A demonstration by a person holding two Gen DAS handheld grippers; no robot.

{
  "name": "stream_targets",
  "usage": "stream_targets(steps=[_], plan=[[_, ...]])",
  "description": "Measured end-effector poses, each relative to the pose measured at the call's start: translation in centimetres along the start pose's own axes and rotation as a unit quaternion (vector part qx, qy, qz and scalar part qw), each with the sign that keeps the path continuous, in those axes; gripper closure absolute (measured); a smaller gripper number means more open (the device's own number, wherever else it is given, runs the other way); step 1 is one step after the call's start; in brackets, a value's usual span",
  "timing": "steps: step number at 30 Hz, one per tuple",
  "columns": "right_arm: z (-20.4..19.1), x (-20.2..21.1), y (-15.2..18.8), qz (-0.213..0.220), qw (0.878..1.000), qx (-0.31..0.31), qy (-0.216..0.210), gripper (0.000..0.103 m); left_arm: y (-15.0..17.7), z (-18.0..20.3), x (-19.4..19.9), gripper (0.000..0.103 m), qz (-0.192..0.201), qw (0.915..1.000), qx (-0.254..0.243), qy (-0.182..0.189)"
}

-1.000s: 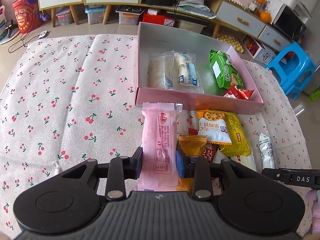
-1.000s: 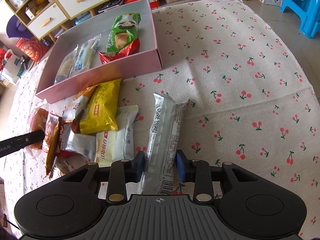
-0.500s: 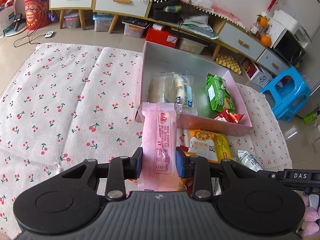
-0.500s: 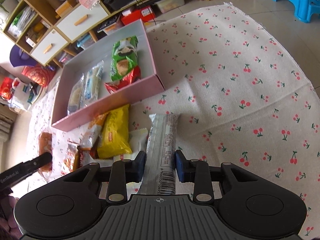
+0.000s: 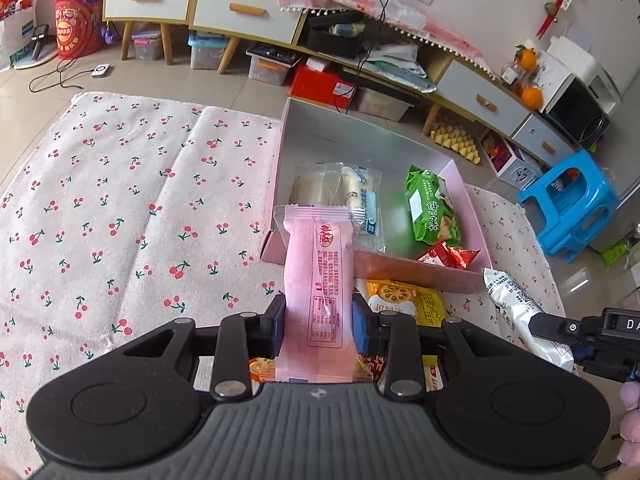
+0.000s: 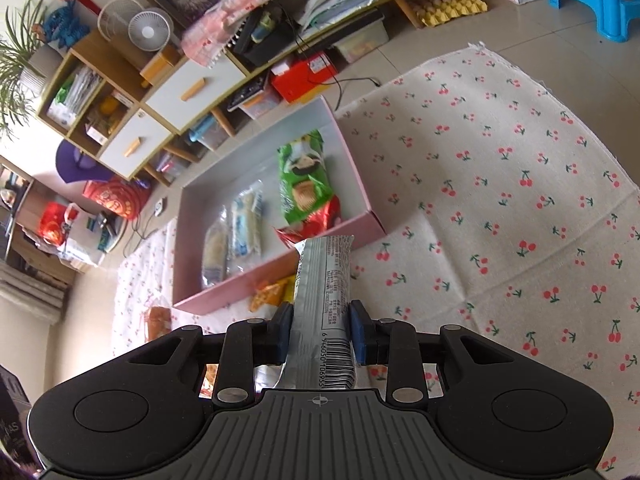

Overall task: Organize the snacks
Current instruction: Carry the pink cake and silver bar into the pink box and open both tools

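My left gripper (image 5: 319, 326) is shut on a pink snack packet (image 5: 318, 280), held above the cherry-print cloth in front of the pink box (image 5: 420, 270). The box holds a green packet (image 5: 430, 206), a red packet (image 5: 448, 256) and two clear-wrapped bars (image 5: 352, 196). My right gripper (image 6: 319, 332) is shut on a silver snack bar (image 6: 324, 292), lifted above the cloth near the box's front wall (image 6: 280, 272). The silver bar also shows in the left wrist view (image 5: 520, 316). Loose yellow and orange packets (image 5: 408, 300) lie on the cloth below.
The cherry-print cloth (image 5: 120, 220) covers the floor. Cabinets with drawers (image 5: 240, 12) and storage bins stand behind the box. A blue stool (image 5: 572, 208) stands at the right. An orange packet (image 6: 158, 322) lies left of the box.
Both grippers have risen with their packets, so the cloth and the box look farther away. The silver bar has left the cloth.
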State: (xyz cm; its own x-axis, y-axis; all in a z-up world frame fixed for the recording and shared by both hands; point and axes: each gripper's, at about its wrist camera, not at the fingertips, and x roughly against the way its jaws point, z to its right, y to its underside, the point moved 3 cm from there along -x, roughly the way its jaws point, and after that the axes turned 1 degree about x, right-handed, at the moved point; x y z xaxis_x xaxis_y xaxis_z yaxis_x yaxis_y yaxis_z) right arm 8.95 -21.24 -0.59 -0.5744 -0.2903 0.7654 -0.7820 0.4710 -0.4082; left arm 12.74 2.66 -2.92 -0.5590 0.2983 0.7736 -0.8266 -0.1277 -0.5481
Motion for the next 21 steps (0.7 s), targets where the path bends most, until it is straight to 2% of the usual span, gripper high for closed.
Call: stream_targets(steps=[5, 13, 20, 21], plan=[[-1.8, -1.0, -1.5, -0.005, 1.000, 0.017, 0.003, 0.074, -1.6, 1.1, -0.9, 0.073, 0.006, 0.9991, -0.038, -0.019], [-4.6, -5.1, -4.2, -0.002, 1.000, 0.024, -0.009, 0.074, -4.3, 2.0, -4.4, 0.073, 0.009, 0.9990, -0.037, -0.025], [-4.8, -8.5, -5.0, 0.018, 0.999, 0.014, -0.046, 0.074, -5.0, 2.3, -6.8, 0.073, 0.012, 0.9988, -0.046, -0.010], [-4.8, -9.2, -5.1, 0.011, 0.999, 0.014, -0.040, 0.074, -5.1, 2.4, -7.1, 0.073, 0.012, 0.9988, -0.047, -0.008]])
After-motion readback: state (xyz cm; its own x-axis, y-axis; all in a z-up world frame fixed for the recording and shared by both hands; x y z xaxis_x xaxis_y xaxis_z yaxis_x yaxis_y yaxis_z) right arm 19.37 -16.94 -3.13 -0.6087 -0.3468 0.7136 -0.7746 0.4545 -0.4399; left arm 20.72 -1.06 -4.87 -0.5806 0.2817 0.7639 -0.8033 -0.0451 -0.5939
